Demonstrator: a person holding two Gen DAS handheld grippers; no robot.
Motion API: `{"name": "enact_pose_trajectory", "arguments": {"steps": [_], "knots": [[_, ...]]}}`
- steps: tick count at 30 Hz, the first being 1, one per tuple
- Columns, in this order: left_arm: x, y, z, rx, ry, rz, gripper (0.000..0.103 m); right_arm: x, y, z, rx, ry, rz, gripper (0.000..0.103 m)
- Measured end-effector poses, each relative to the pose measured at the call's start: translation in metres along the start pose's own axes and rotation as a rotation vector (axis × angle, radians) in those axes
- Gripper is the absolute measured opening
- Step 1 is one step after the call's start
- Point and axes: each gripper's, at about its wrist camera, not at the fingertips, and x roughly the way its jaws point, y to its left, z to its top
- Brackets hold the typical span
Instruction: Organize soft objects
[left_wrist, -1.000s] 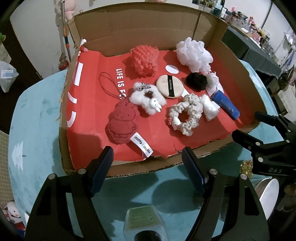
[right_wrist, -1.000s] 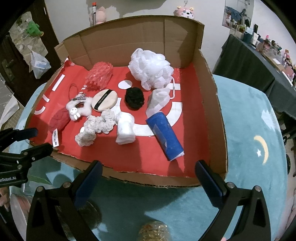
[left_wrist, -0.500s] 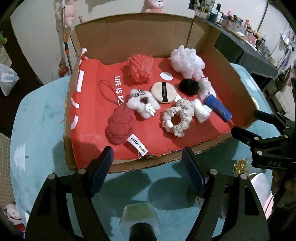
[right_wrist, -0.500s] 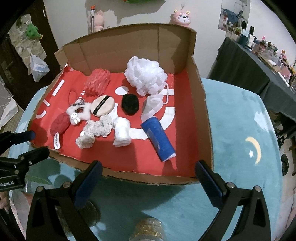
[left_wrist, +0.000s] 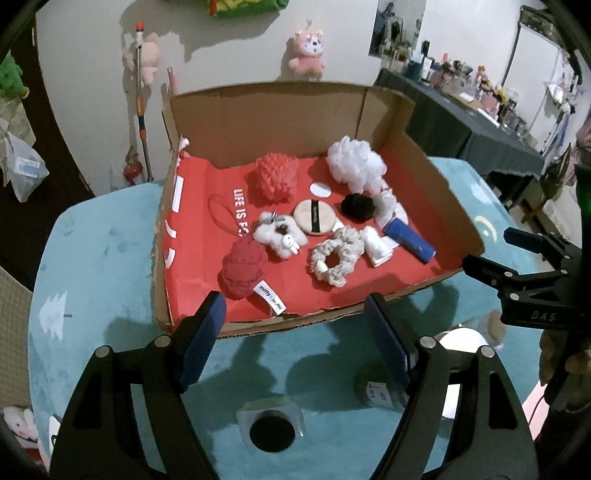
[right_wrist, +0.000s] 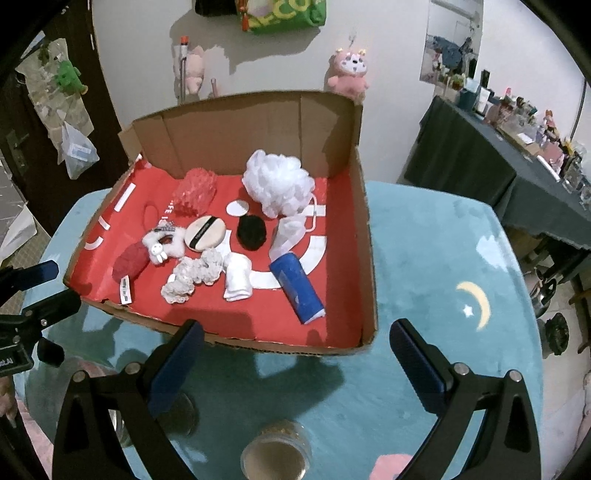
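Observation:
An open cardboard box (left_wrist: 432, 173) (right_wrist: 369, 258) with a red floor stands on the teal table. In it lie a white bath pouf (left_wrist: 354, 162) (right_wrist: 279, 182), a coral sponge (left_wrist: 277, 175) (right_wrist: 195, 190), a round beige puff (left_wrist: 314, 217) (right_wrist: 205, 234), a black scrunchie (left_wrist: 356, 206) (right_wrist: 251, 232), a white fluffy bunny charm (left_wrist: 279, 234) (right_wrist: 162, 245), a red plush (left_wrist: 242, 267) (right_wrist: 129, 262), a cream scrunchie (left_wrist: 334, 256) (right_wrist: 194, 275), a white roll (left_wrist: 375, 245) (right_wrist: 238, 282) and a blue roll (left_wrist: 408, 240) (right_wrist: 295, 286). My left gripper (left_wrist: 295, 332) and right gripper (right_wrist: 295, 354) are open and empty, in front of the box's near wall.
Jars stand on the table near me: a clear one (left_wrist: 271, 424), a labelled one (left_wrist: 380, 387) and a gold-filled one (right_wrist: 275, 456). A dark cluttered table (right_wrist: 517, 170) stands at the right. Plush toys hang on the back wall (right_wrist: 349, 74).
Both grippers have pulled back and risen, so the box looks smaller and farther away. The objects in the box have not moved. Both stay open.

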Motion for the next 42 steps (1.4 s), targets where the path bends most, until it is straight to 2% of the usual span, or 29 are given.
{"name": "enact_pose_trajectory", "arguments": {"steps": [4,8,9,10,11,13,19,23,27,31,38,42], "knots": [[-0.017,-0.004,-0.006,0.002,-0.06,-0.004,0.077,-0.018,0.0,-0.004,-0.006,-0.053,-0.01,0.103],[-0.041,-0.01,-0.018,-0.003,-0.145,-0.006,0.078,-0.048,0.001,-0.013,-0.019,-0.144,-0.032,0.103],[-0.046,-0.013,-0.022,-0.002,-0.165,-0.006,0.082,-0.056,0.001,-0.016,-0.022,-0.167,-0.033,0.103],[-0.053,-0.015,-0.027,-0.003,-0.191,-0.007,0.091,-0.064,0.001,-0.019,-0.025,-0.193,-0.033,0.103],[-0.061,-0.018,-0.034,-0.003,-0.224,-0.006,0.096,-0.075,0.002,-0.025,-0.026,-0.225,-0.033,0.103],[-0.076,-0.025,-0.048,0.009,-0.292,-0.001,0.096,-0.093,0.002,-0.035,-0.027,-0.276,-0.027,0.103],[-0.101,-0.041,-0.083,0.023,-0.378,-0.007,0.098,-0.142,0.006,-0.079,-0.036,-0.415,-0.023,0.103],[-0.107,-0.048,-0.108,0.013,-0.414,0.015,0.099,-0.153,0.011,-0.106,-0.04,-0.45,-0.008,0.103],[-0.099,-0.047,-0.129,-0.014,-0.398,0.013,0.099,-0.146,0.017,-0.13,-0.047,-0.435,0.009,0.103],[-0.076,-0.044,-0.147,-0.038,-0.34,0.014,0.099,-0.124,0.022,-0.152,-0.043,-0.399,0.016,0.103],[-0.014,-0.041,-0.167,-0.072,-0.177,0.043,0.099,-0.053,0.022,-0.173,-0.009,-0.22,0.046,0.103],[0.012,-0.039,-0.172,-0.082,-0.112,0.054,0.099,-0.022,0.02,-0.177,0.013,-0.141,0.03,0.103]]}}
